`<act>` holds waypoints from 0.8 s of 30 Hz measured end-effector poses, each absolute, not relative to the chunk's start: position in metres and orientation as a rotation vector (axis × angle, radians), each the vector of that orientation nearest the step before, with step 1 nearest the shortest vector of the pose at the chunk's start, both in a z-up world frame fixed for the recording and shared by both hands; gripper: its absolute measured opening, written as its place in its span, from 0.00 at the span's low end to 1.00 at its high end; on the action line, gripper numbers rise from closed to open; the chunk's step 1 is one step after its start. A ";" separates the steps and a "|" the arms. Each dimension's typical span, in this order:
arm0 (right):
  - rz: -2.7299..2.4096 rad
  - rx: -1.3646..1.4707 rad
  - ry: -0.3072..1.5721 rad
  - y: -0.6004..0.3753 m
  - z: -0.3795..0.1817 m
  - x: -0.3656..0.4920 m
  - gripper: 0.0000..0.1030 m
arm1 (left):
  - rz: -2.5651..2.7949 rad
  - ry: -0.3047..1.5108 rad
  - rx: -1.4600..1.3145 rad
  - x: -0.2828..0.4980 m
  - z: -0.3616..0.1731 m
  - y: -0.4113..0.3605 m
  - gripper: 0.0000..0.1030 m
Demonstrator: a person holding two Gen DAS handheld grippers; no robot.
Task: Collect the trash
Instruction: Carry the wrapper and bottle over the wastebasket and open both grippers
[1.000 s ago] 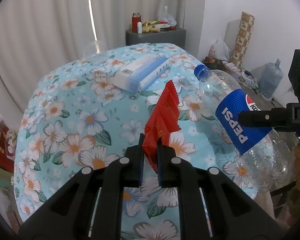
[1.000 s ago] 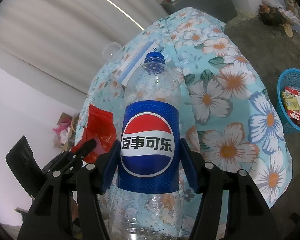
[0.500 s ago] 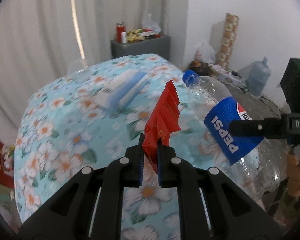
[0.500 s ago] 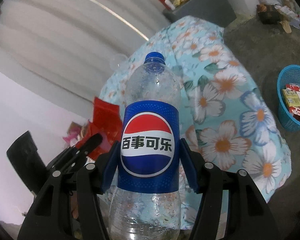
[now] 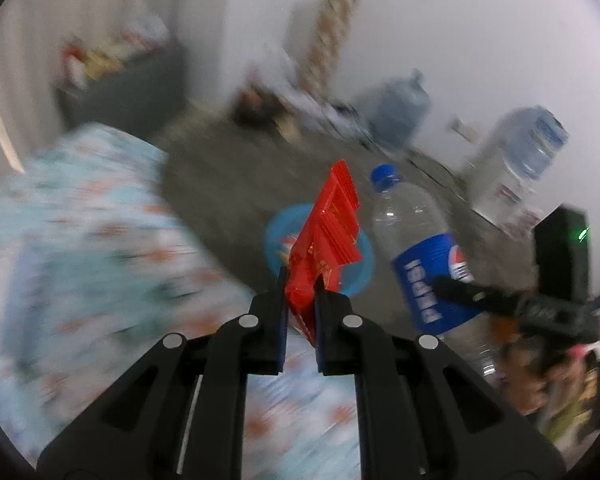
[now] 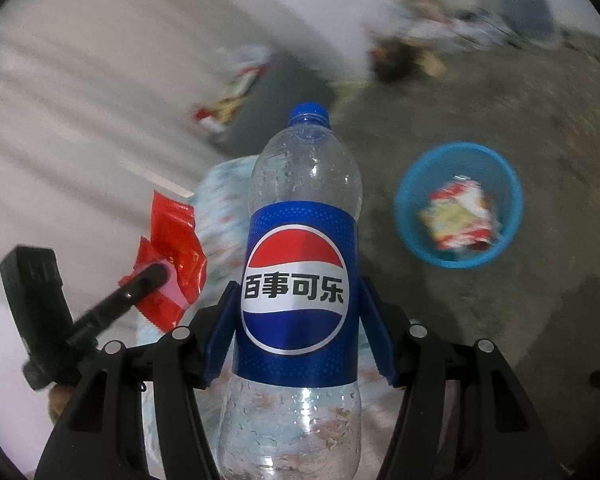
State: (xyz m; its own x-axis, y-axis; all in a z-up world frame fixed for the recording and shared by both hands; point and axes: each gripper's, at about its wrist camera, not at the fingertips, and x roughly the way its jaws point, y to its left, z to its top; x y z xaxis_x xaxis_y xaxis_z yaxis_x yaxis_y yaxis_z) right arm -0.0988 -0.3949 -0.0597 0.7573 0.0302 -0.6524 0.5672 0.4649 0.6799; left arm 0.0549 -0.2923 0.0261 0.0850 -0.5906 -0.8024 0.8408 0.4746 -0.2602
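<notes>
The left gripper [image 5: 300, 280] is clenched on a red wrapper [image 5: 328, 232], its two pads pinching the wrapper's lower edge while the crinkled foil stands up and leans toward one o'clock. In the left wrist view a blue basket [image 5: 356, 276] sits on the grey floor [image 5: 220, 176] right behind the wrapper, mostly hidden by it. The flowered tablecloth [image 5: 80, 240] fills the view from seven to ten o'clock, badly blurred. At three o'clock the right gripper's finger lies across the blue label of a plastic bottle [image 5: 420, 248]. Two large water jugs [image 5: 400, 108] stand by the wall between one and two o'clock.

The right gripper [image 6: 298, 312] is grasping the bottle [image 6: 304, 216] by its label, one pad pressed on each side, the blue cap pointing to twelve o'clock. The bottle is clear and looks empty apart from droplets inside. In this view the basket [image 6: 408, 220] is on the floor [image 6: 500, 100] at two o'clock, well apart from the bottle, with crumpled red and yellow packets [image 6: 458, 216] inside. The left gripper and its wrapper [image 6: 172, 248] show at nine o'clock, just beside the bottle, with the edge of the tablecloth [image 6: 224, 200] between them
</notes>
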 end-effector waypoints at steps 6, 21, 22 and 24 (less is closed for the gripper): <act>-0.456 1.175 0.710 -0.469 -0.144 -0.094 0.56 | -1.114 1.246 0.409 0.073 -0.061 -0.423 0.09; -0.715 1.292 0.826 -0.583 -0.299 -0.060 0.65 | -0.982 1.418 0.448 0.120 -0.206 -0.545 0.50; -0.721 1.282 0.817 -0.579 -0.296 -0.063 0.65 | -0.999 1.419 0.443 0.120 -0.206 -0.546 0.50; -0.735 1.272 0.791 -0.569 -0.287 -0.069 0.65 | -1.027 1.398 0.446 0.114 -0.198 -0.544 0.50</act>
